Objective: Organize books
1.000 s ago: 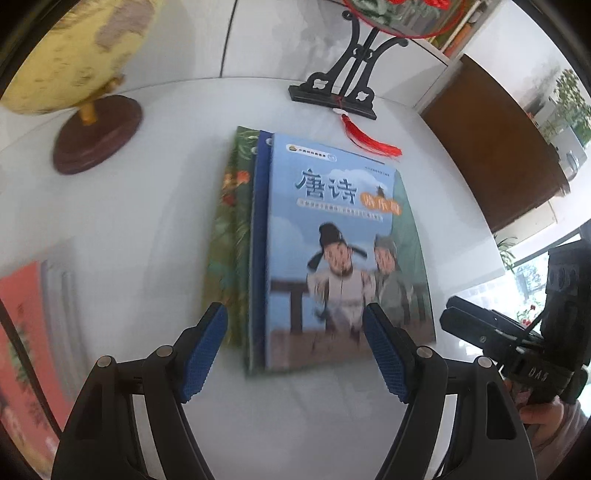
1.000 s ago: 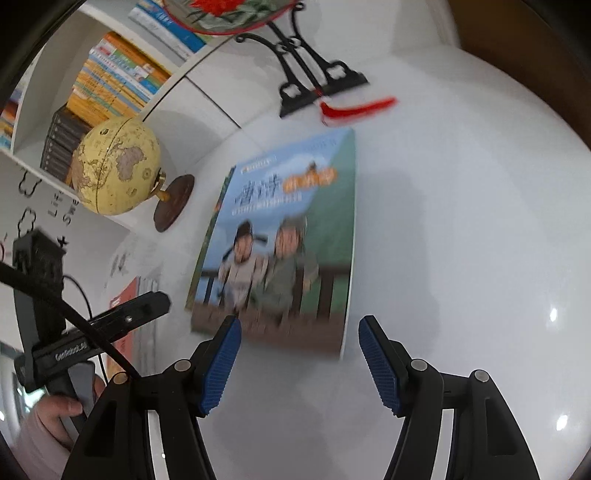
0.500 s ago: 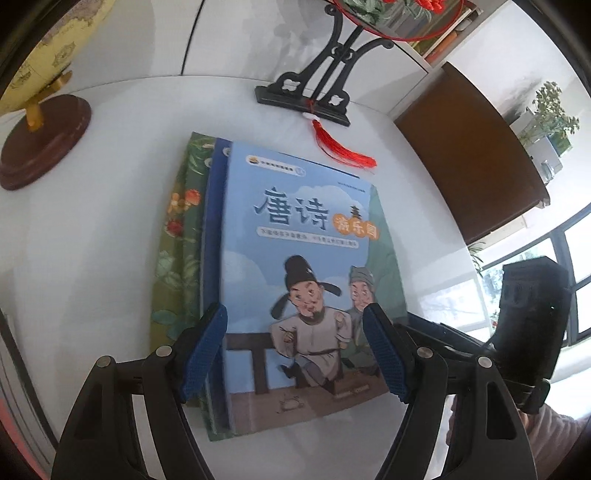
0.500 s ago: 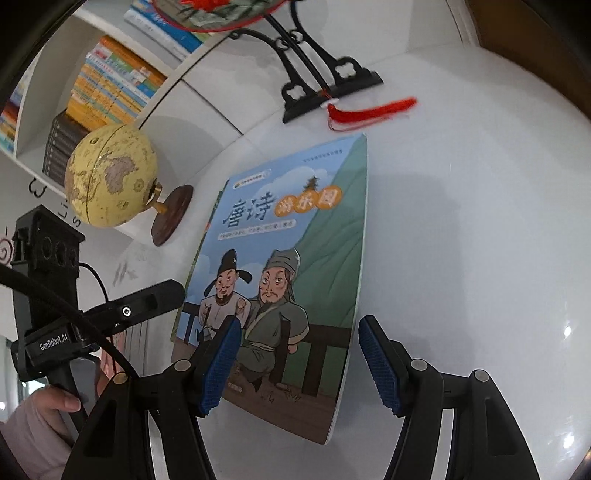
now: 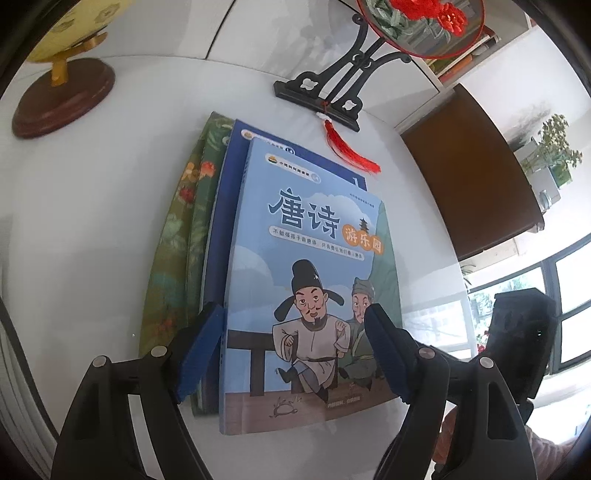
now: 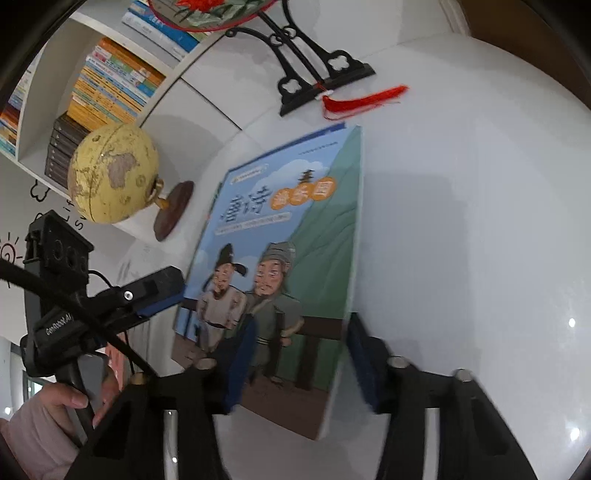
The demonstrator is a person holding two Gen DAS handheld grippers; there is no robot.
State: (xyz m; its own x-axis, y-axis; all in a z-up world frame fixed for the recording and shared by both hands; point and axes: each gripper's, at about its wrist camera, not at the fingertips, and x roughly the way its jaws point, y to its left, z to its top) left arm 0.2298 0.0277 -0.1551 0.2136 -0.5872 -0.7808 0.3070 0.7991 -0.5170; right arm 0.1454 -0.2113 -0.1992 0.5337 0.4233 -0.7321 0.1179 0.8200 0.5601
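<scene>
At the centre of the left wrist frame, three books lie stacked on the white bench [image 5: 92, 236]: a blue book [image 5: 310, 280] with two cartoon figures on top, a dark book [image 5: 225, 206] under it showing along its left and upper edges, and a green book [image 5: 177, 236] with flowers at the bottom, sticking out furthest to the left. The left tongs [image 5: 295, 354] fill the lower part of that frame, spread wide over the near end of the stack; their left pad [image 5: 199, 354] lies over the dark book's edge and the right pad [image 5: 384, 354] over the blue book's lower right, but whether either pad touches a cover cannot be told. In the right wrist frame the blue book [image 6: 280, 258] runs from centre to lower centre, and the right tongs [image 6: 299, 365], blurred, are spread at its near right corner, one pad over the cover and the other just off the book's right edge on the bench. The left tongs' housing [image 6: 110, 302] and the hand [image 6: 48, 417] holding it show at the lower left of that frame. A globe [image 6: 110, 173] stands at the left, near the stack's far end. A black stand [image 5: 332, 92] carrying a round fan [image 5: 421, 22] sits just beyond the books at the top of the left frame, its red tassel [image 5: 351, 147] lying close to the dark book's far corner. Shelved books [image 6: 110, 85] fill the upper left of the right frame.
</scene>
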